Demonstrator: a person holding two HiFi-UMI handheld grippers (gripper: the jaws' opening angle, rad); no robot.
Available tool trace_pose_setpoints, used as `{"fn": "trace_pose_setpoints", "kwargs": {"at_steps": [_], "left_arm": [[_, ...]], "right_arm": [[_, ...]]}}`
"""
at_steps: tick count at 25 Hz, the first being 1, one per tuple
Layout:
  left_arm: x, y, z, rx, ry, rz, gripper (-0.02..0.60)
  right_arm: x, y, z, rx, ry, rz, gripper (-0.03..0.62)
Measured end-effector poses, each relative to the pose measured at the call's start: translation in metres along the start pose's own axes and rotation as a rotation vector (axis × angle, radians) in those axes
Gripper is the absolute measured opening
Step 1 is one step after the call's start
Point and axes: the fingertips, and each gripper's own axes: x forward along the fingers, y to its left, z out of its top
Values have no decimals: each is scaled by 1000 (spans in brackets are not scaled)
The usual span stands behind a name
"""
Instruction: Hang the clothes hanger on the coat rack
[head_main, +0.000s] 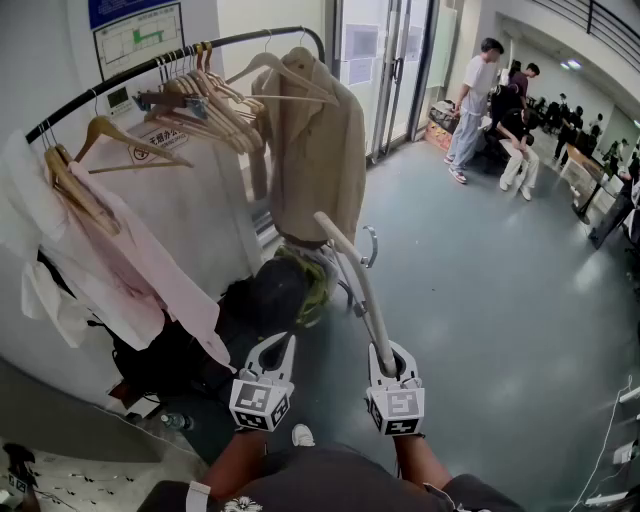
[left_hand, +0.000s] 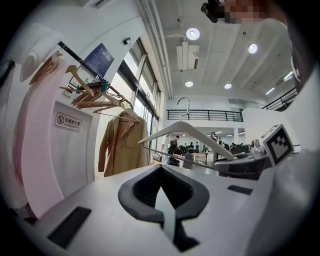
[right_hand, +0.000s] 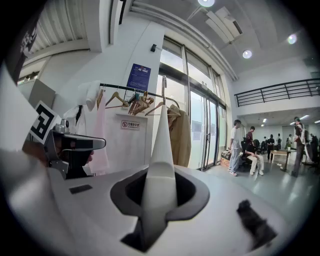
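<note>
In the head view the right gripper pinches one arm-end of the pale clothes hanger. The hanger's long axis runs up and away toward the coat rack, whose rail lies ahead and to the left. The left gripper waits just beside, jaws together on nothing. The left gripper view shows the hanger off to its right, hook uppermost. The right gripper view looks along the clamped arm, with the rail beyond it.
</note>
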Motion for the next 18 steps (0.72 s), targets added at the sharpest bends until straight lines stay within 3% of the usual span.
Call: {"fn": "trace_pose_setpoints", "kwargs": {"at_steps": [7,12,18], "left_arm": [[28,54,2,9,12,39,6],[56,68,-3,-6,33,93,6],[103,86,-2,-41,43,241,6]], "right_arm": [[79,4,21,21,-7,37,63],[136,-7,39,18,-23,113,63],[217,-26,63,5,-54,257,63]]}}
